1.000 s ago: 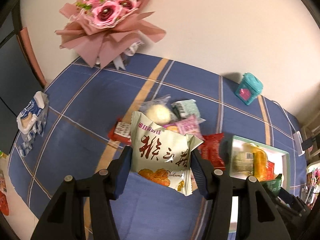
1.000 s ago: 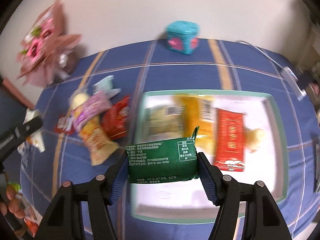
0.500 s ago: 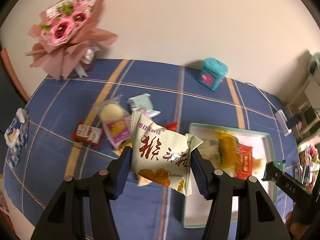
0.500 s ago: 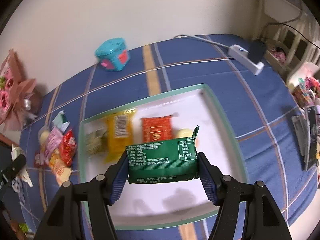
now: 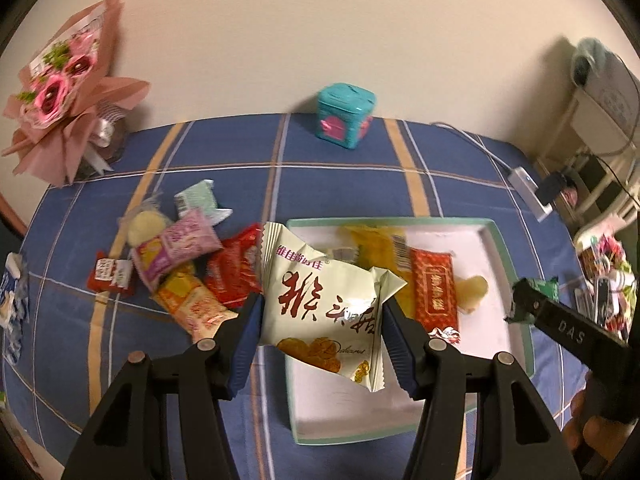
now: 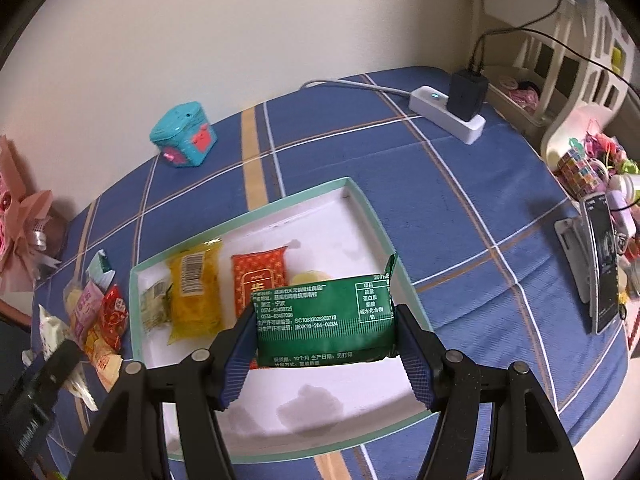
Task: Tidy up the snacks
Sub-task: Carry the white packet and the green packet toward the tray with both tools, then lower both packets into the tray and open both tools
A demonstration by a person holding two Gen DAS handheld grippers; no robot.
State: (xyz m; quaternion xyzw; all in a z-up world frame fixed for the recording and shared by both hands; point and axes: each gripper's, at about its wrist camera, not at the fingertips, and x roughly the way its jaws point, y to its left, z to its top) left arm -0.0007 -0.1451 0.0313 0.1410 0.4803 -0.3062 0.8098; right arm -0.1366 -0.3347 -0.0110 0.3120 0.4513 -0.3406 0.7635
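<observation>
Both views have swung from the loose snack pile toward the tray. Left gripper clenches the cream packet over the tray's nine-o'clock edge; right gripper clamps the green packet above its six-o'clock floor, ready for release.

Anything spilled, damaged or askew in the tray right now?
Yes: greyish stains or damp-looking blotches mark the white floor of the tray, near its front edge. The packets lying in it, yellow packet and red packet, look intact.
</observation>
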